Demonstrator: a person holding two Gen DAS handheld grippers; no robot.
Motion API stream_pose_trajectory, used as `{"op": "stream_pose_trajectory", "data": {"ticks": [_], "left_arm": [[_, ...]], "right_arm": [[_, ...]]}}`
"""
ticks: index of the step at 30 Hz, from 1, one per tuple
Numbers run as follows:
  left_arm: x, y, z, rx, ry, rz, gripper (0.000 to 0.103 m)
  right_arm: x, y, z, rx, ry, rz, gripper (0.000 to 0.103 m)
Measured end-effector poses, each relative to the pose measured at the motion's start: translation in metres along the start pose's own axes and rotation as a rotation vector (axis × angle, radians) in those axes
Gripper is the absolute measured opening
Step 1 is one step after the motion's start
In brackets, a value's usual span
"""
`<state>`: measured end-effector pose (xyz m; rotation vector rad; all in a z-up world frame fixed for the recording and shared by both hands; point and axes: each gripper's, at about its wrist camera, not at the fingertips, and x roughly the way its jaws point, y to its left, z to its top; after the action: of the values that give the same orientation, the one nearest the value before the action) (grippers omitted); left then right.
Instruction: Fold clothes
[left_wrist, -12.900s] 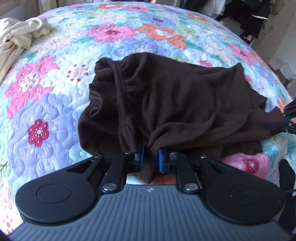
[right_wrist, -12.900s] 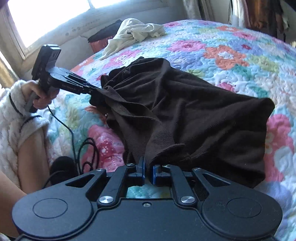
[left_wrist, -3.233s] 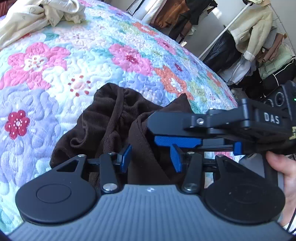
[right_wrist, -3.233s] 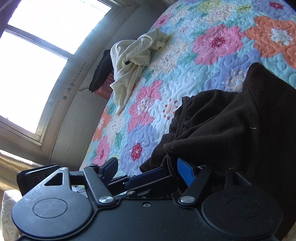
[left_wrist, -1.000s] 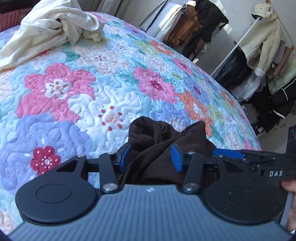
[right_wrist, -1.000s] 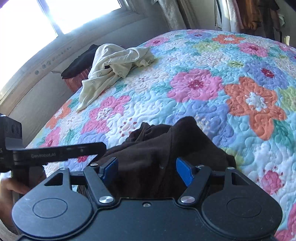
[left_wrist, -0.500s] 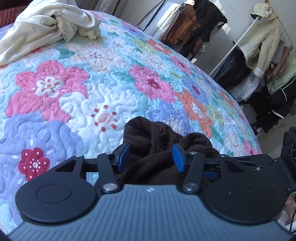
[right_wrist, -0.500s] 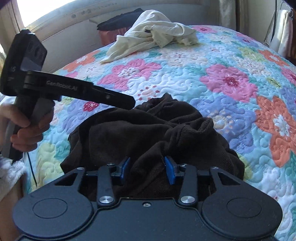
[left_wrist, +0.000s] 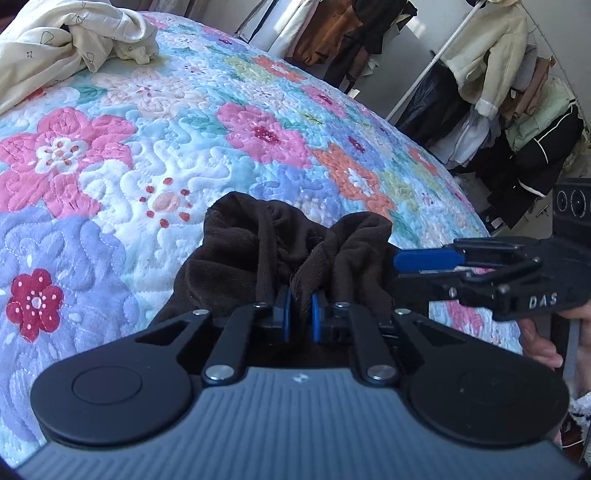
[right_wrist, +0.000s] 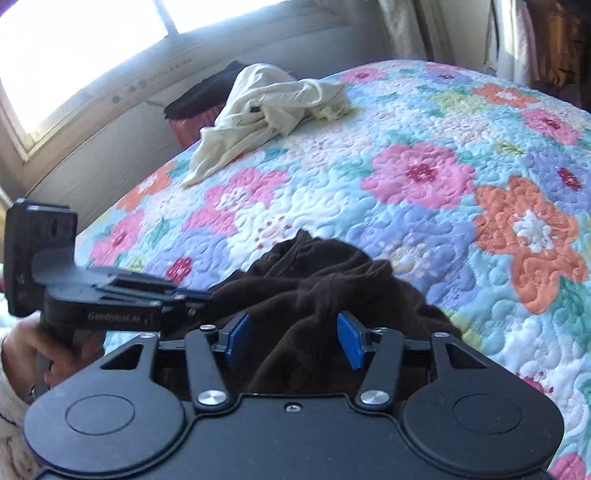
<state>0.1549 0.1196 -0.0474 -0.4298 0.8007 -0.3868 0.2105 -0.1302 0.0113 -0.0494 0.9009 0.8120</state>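
Floral quilt (left_wrist: 155, 155) under brown garment (left_wrist: 258, 251), left gripper (left_wrist: 300, 314) pinching it, right gripper (right_wrist: 293, 338) agape.

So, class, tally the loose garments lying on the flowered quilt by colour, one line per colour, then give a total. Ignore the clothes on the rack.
Dark brown garment: 1
Cream garment: 1
Total: 2

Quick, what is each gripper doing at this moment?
Left gripper: shut on the brown garment.
Right gripper: open, fabric between its fingers, not clamped.
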Motion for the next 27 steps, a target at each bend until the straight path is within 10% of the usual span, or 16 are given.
{"op": "stream_pose_trajectory", "data": {"ticks": [6, 11, 16, 27], "left_arm": [[0.009, -0.003, 0.000, 0.023, 0.008, 0.031, 0.010], [0.003, 0.002, 0.002, -0.008, -0.014, -0.028, 0.010], [0.009, 0.003, 0.007, -0.008, -0.028, -0.036, 0.010], [0.005, 0.008, 0.012, -0.002, -0.072, -0.020, 0.008]], "right_arm": [[0.036, -0.012, 0.001, 0.109, 0.044, -0.089, 0.067], [0.037, -0.007, -0.007, 0.067, 0.007, -0.109, 0.024], [0.030, -0.003, -0.005, 0.028, -0.042, -0.115, 0.010], [0.027, 0.004, 0.012, 0.001, -0.105, -0.140, 0.008]]}}
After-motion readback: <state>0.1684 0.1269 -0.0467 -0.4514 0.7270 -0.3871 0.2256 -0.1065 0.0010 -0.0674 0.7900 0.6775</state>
